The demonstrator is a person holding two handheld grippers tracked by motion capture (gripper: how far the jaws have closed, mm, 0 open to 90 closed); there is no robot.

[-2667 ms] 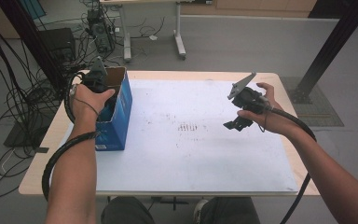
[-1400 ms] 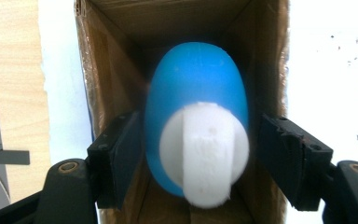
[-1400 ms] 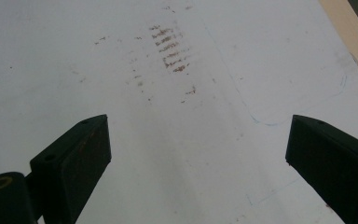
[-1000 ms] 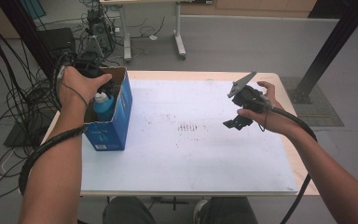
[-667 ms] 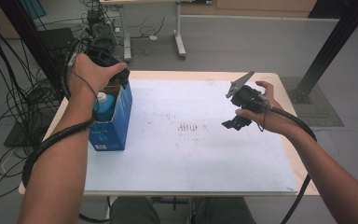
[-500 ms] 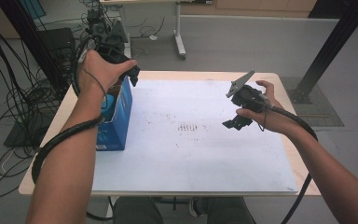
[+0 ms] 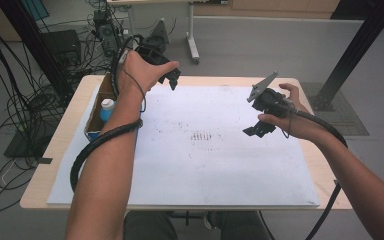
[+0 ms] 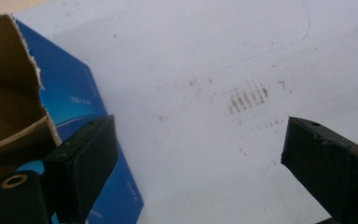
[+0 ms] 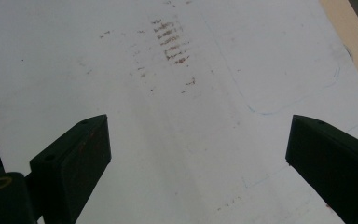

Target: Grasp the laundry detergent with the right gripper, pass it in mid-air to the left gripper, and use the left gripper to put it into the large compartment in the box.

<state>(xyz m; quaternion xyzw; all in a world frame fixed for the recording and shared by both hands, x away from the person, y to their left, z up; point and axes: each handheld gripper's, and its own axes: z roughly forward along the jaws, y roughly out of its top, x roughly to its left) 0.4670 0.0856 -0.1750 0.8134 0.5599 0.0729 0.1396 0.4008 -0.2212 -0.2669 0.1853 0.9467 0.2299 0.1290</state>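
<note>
- A wide white paper sheet [image 7: 220, 165], matte and scuffed with rusty brown smudges near its middle, covers most of the pale wooden table [image 7: 325, 175].
- At the table's nine o'clock edge stands an open blue cardboard box [image 7: 94, 117] with torn brown flaps; its glossy blue side shows in the left gripper view [image 8: 81, 100].
- Inside the box stands a bottle with a white cap and light blue body [image 7: 107, 107], upright; it looks smooth and plastic.
- What has changed: a second ago the left black two-jaw gripper [image 7: 172, 80] was down at the box, beside the bottle. It has since lifted out and swung toward the table's eleven o'clock, above the sheet's far edge.
- Its jaws have just been opening; the flat black rubbery pads [image 8: 91, 154] now stand spread wide with nothing between them.
- Likely meaning: the bottle has been released into the box and this placing step is finished.
- The right black two-jaw gripper [image 7: 255, 131] hovers at three o'clock over the sheet, where it was before, pads [image 9: 81, 156] spread wide, holding nothing.
</note>
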